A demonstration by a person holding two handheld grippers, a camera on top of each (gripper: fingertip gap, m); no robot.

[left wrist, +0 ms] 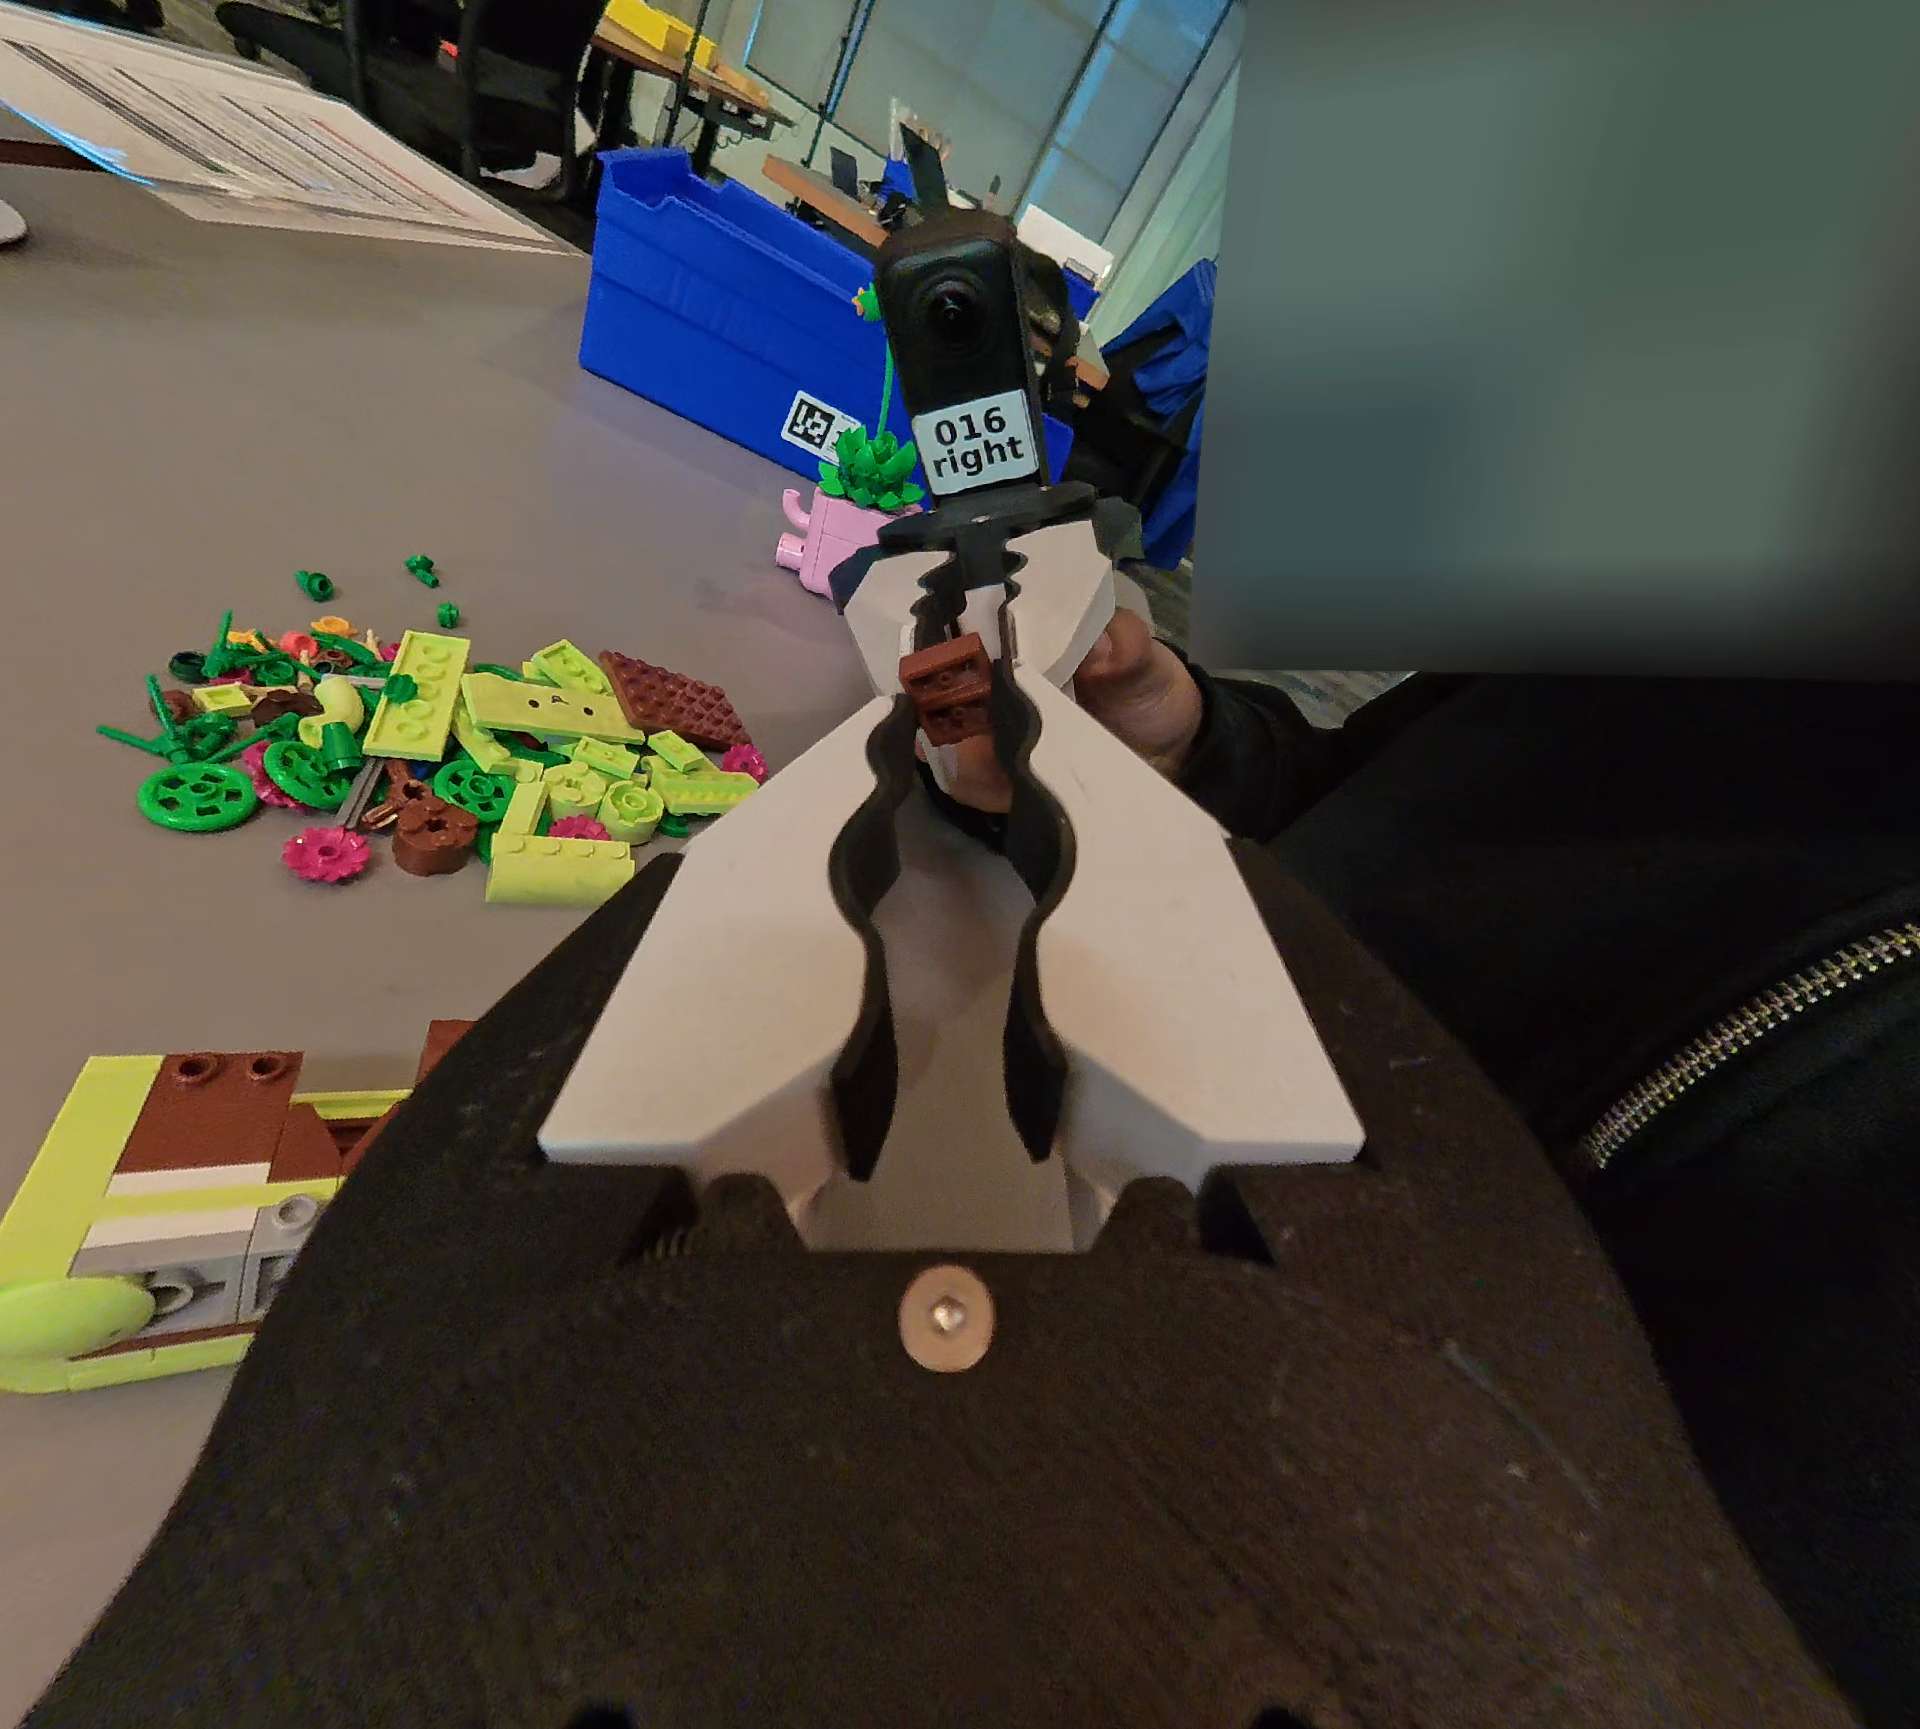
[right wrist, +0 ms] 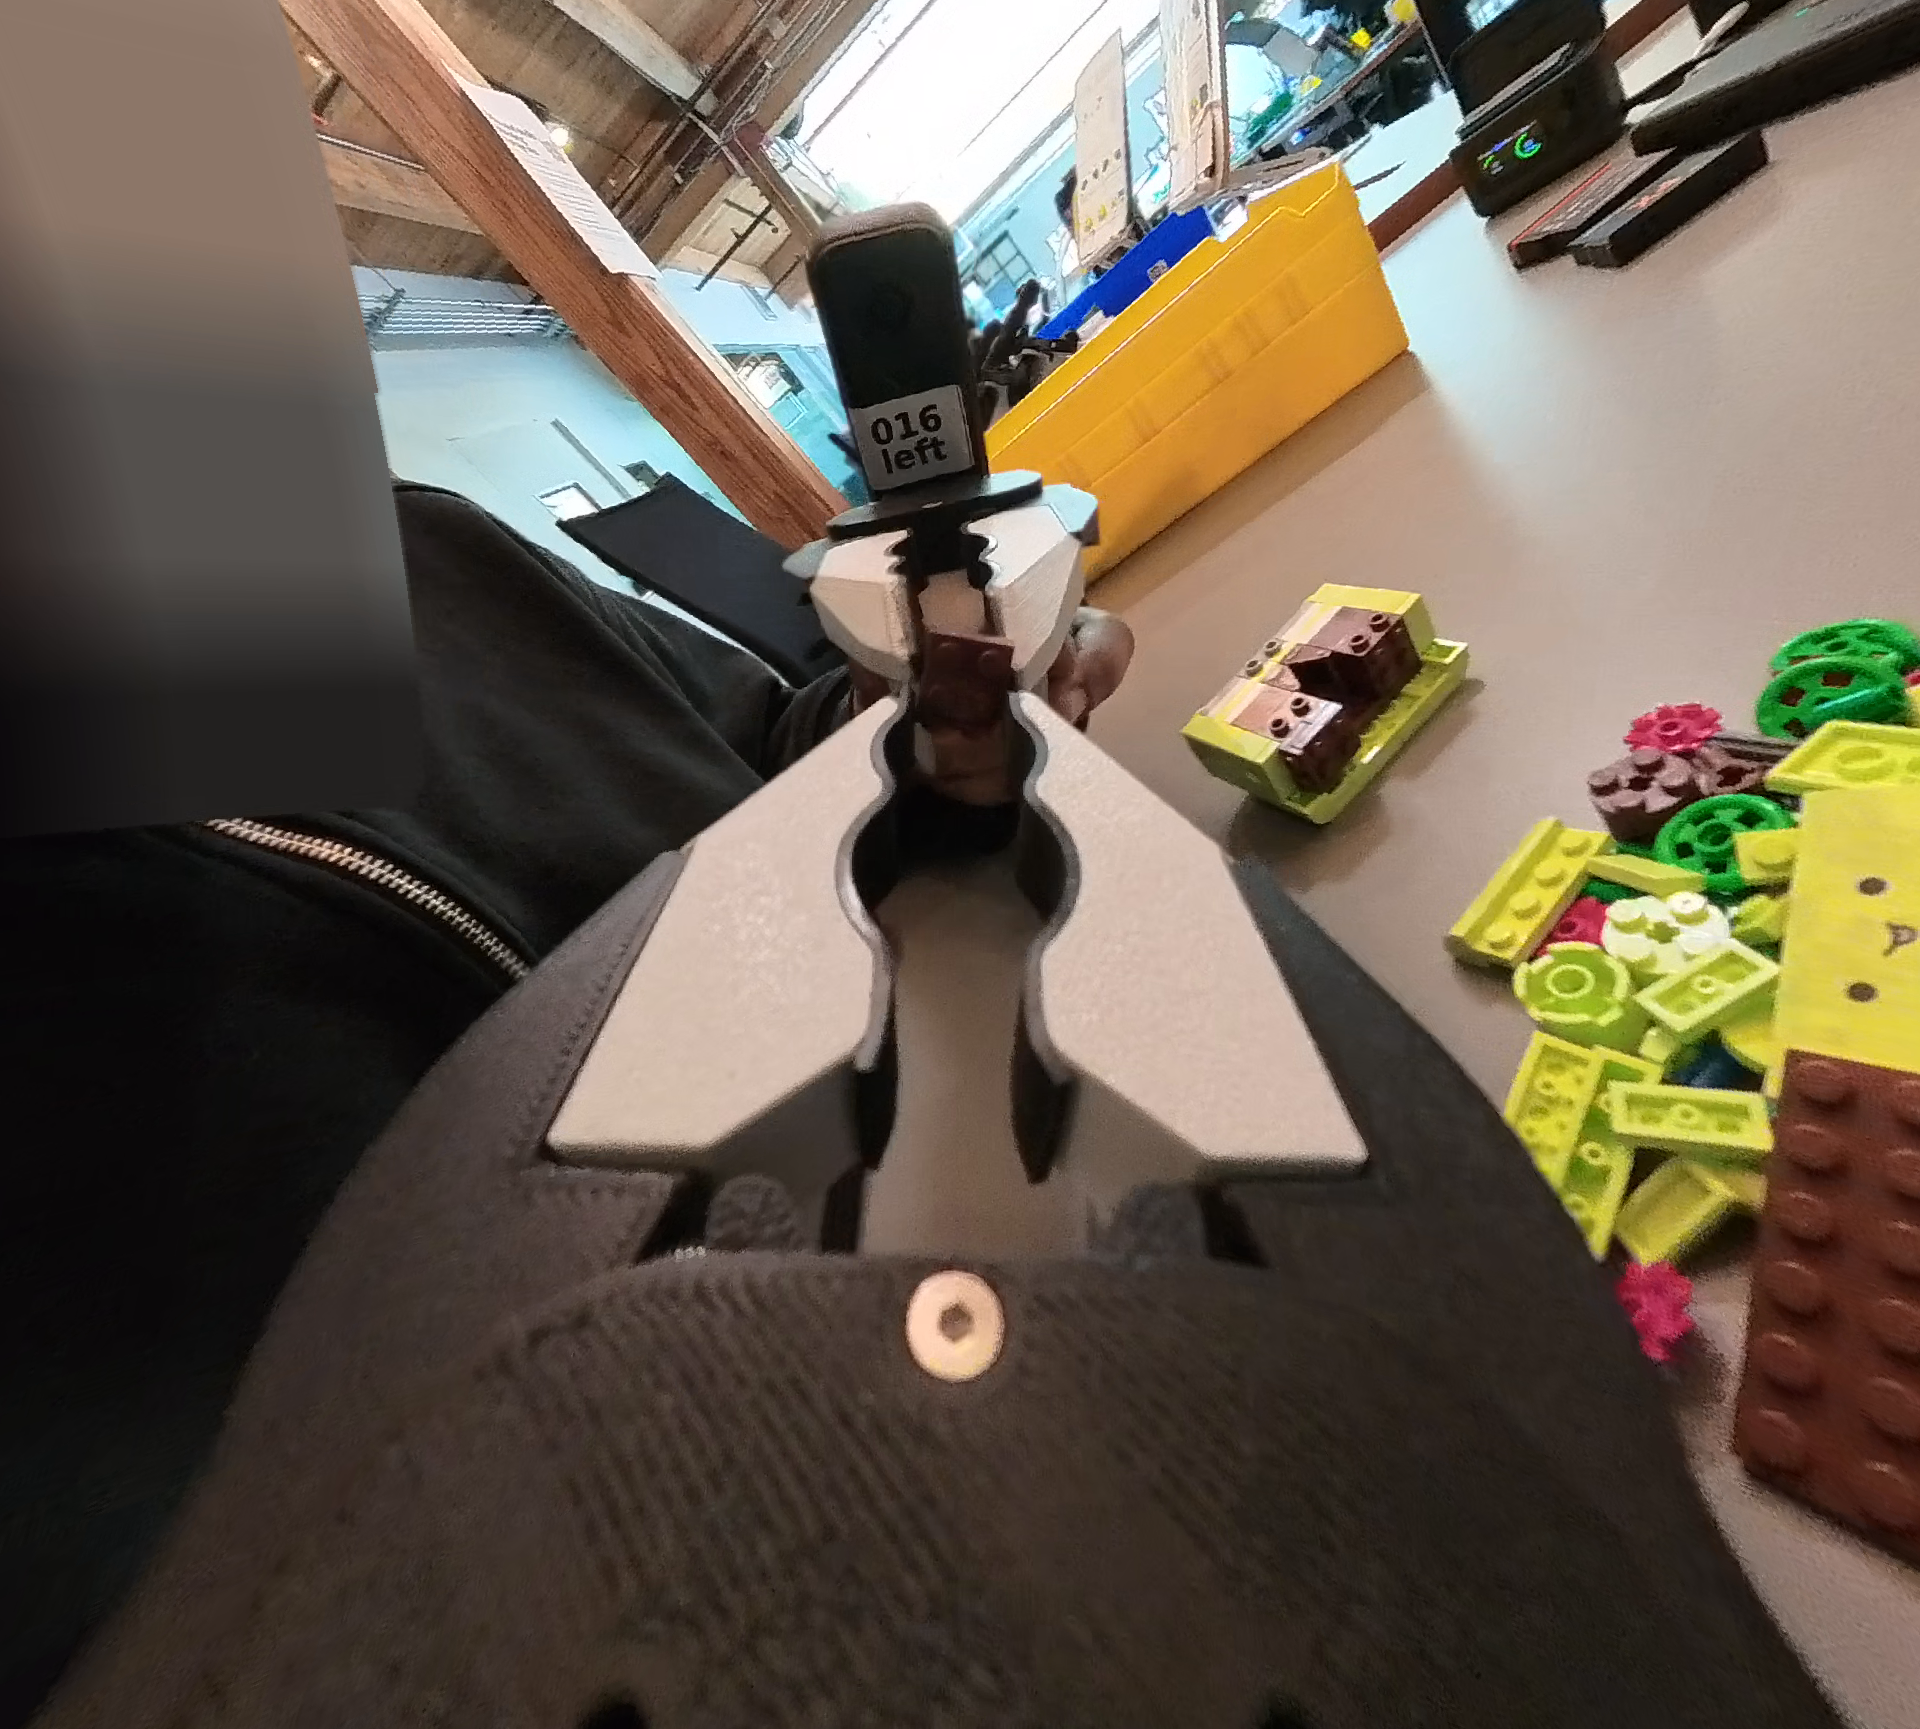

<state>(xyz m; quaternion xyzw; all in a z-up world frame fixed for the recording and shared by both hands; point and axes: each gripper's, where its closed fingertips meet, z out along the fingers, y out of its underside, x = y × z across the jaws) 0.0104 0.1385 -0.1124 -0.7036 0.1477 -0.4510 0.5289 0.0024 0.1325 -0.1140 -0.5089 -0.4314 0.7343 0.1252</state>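
Note:
My two grippers face each other tip to tip above the grey table's near edge. A small stack of two brown bricks sits between the tips; it also shows in the right wrist view. My left gripper is shut on the lower part of the stack. My right gripper closes on it from the opposite side. The right gripper shows head-on in the left wrist view, with a hand behind it. The left gripper shows likewise in the right wrist view.
A pile of loose lime, green, brown and pink bricks lies on the table. A lime and brown partial build sits near it. A blue bin, a pink pot with a green plant, a yellow bin and a person's black jacket surround them. The tips of both grippers are at nearly the same place.

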